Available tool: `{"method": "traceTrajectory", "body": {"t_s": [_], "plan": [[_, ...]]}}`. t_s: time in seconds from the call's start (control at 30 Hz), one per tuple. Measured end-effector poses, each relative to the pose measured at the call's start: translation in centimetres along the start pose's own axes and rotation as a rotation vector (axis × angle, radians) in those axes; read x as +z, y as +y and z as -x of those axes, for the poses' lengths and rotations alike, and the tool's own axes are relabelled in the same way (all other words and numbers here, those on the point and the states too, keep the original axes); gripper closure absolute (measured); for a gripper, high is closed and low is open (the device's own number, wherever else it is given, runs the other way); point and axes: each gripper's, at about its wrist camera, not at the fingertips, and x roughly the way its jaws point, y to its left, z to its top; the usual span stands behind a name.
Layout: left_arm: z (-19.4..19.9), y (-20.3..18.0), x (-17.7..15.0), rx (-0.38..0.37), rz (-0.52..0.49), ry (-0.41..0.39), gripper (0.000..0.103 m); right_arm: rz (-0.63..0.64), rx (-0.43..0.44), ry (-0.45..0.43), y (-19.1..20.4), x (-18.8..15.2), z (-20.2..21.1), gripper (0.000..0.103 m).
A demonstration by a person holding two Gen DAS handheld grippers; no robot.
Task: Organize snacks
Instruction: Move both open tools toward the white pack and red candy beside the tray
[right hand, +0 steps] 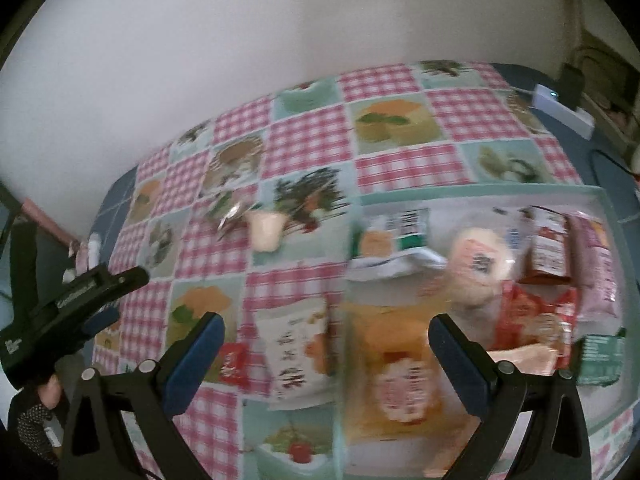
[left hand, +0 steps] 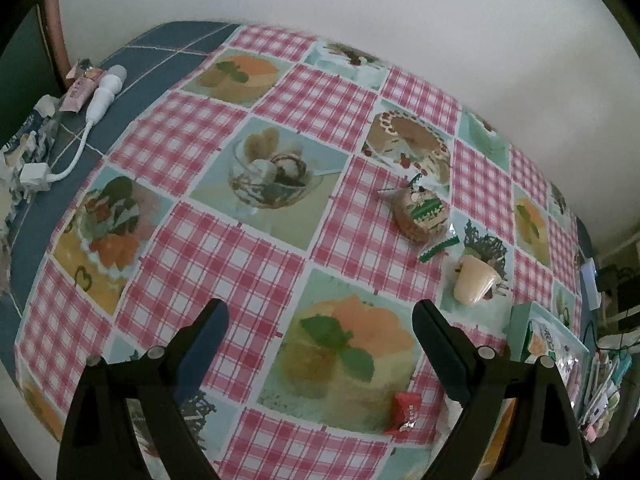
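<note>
Tabletop under a checked oilcloth printed with dessert pictures, seen from both wrist cameras. Left gripper: jaws spread wide with nothing between them, poised over bare cloth. Nearest to it, a small red wrapped candy lies just inside the right-hand finger. Farther off, a round wrapped cookie and a cream jelly cup, tipped on its side, lie apart from each other on the cloth, with a green strip of wrapper between them. A pale green tray shows at the right edge. At the far left, on the blue table surface, lie a white corded device and a pink tube, well clear of the snacks.

Right gripper: jaws likewise wide apart and gripping nothing, above the tray's left wall. Inside the tray sit several blurred snack packets, including an orange packet, a round pale packet and a red box. A white snack packet lies on the cloth just outside the tray, beside the red candy.
</note>
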Motion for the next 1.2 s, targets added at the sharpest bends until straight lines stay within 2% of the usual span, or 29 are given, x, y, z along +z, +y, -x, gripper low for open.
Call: {"method": "traceTrajectory", "body": {"t_s": [0.23, 0.43, 0.53, 0.7, 0.93, 1.2], "plan": [[-0.7, 0.0, -0.5, 0.004, -0.004, 0.037, 0.010, 0.113, 0.028, 0.049, 3.4, -0.6, -1.7, 0.000], [-1.0, -0.4, -1.2, -0.008, 0.000, 0.064, 0.010, 0.143, 0.013, 0.081, 4.1, -1.0, -2.7, 0.000], [-1.1, -0.7, -1.5, -0.013, -0.007, 0.074, 0.010, 0.146, 0.012, 0.101, 4.2, -1.0, -3.1, 0.004], [-1.3, -1.2, -2.1, -0.026, -0.018, 0.095, 0.010, 0.149, 0.023, 0.126, 4.1, -1.3, -3.4, 0.016], [-1.7, -1.9, -2.8, -0.030, -0.028, 0.122, 0.010, 0.114, 0.028, 0.162, 3.3, -1.5, -4.5, 0.017], [-1.7, -2.5, -3.3, -0.032, -0.044, 0.131, 0.010, 0.133, 0.032, 0.175, 3.5, -1.7, -5.0, 0.033]]}}
